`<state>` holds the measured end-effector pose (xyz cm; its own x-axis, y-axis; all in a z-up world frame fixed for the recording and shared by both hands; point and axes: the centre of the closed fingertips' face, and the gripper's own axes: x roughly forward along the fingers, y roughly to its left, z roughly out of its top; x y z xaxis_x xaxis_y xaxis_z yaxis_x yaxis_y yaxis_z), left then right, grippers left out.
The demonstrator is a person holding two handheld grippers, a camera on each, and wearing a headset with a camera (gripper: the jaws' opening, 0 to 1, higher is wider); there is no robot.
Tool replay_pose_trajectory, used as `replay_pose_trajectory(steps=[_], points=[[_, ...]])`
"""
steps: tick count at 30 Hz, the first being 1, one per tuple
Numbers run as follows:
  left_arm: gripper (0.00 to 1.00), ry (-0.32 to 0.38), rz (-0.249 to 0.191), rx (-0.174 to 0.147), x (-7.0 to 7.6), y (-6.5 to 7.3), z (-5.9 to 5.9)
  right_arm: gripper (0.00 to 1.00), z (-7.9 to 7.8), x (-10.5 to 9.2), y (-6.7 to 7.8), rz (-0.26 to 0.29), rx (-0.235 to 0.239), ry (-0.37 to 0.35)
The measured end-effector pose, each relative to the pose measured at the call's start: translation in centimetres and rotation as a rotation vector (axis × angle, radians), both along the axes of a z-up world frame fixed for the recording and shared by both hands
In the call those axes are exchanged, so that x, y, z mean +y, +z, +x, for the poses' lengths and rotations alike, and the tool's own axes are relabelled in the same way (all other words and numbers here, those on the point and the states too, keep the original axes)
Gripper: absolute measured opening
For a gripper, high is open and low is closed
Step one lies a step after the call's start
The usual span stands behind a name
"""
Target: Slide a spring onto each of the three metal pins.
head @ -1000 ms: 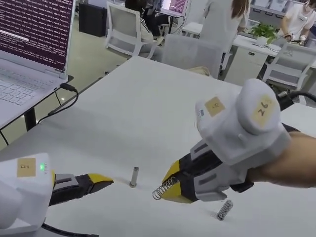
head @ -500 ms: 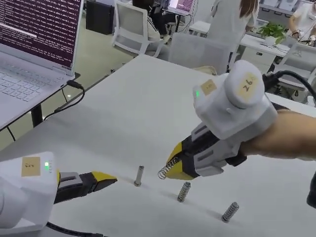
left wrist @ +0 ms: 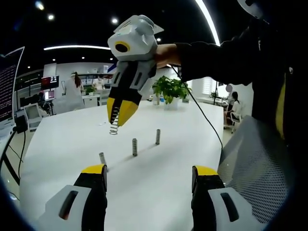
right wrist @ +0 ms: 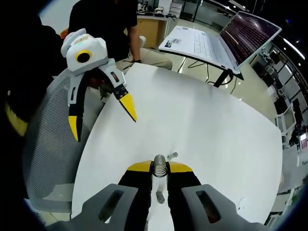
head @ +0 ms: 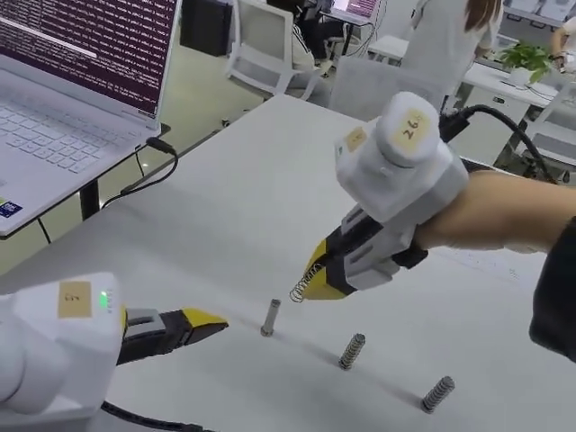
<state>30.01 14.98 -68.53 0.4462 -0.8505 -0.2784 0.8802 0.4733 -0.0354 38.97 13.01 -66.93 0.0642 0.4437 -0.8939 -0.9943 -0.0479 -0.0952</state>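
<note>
A short bare metal pin [head: 269,318] stands upright on the white table [head: 243,198]. To its right, two more pins each carry a spring [head: 352,351] [head: 437,393]. My right gripper [head: 315,281] hovers above and right of the bare pin, shut on a loose spring [head: 301,287] that sticks out of its yellow tips. In the right gripper view the spring [right wrist: 160,166] sits between the jaws, with the pin [right wrist: 173,155] just beyond. My left gripper [head: 205,324] rests open, left of the pin. In the left gripper view, the bare pin [left wrist: 102,159] stands beneath the held spring [left wrist: 114,124].
An open laptop [head: 72,81] sits on a side stand at the left, with a black cable [head: 157,166] trailing to the table edge. Office chairs [head: 261,45], desks and people are beyond the table's far edge. A plant [head: 522,58] stands far right.
My right gripper has risen off the table with the spring and drawn nearer the bare pin, uncovering a pin with a spring on it. The left gripper has stayed put.
</note>
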Motion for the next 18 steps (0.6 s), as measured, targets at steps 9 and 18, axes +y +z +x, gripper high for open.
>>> replay_pose_trajectory(steps=[9, 18], points=[[0.68, 0.016, 0.005, -0.005, 0.4, -0.1, 0.2, 0.08, 1.6, 0.8, -1.7, -0.029, 0.018, -0.01], [0.68, 0.023, 0.02, -0.001, 0.8, -0.4, 0.1, 0.08, 3.0, 1.2, -3.9, -0.067, 0.035, -0.016]])
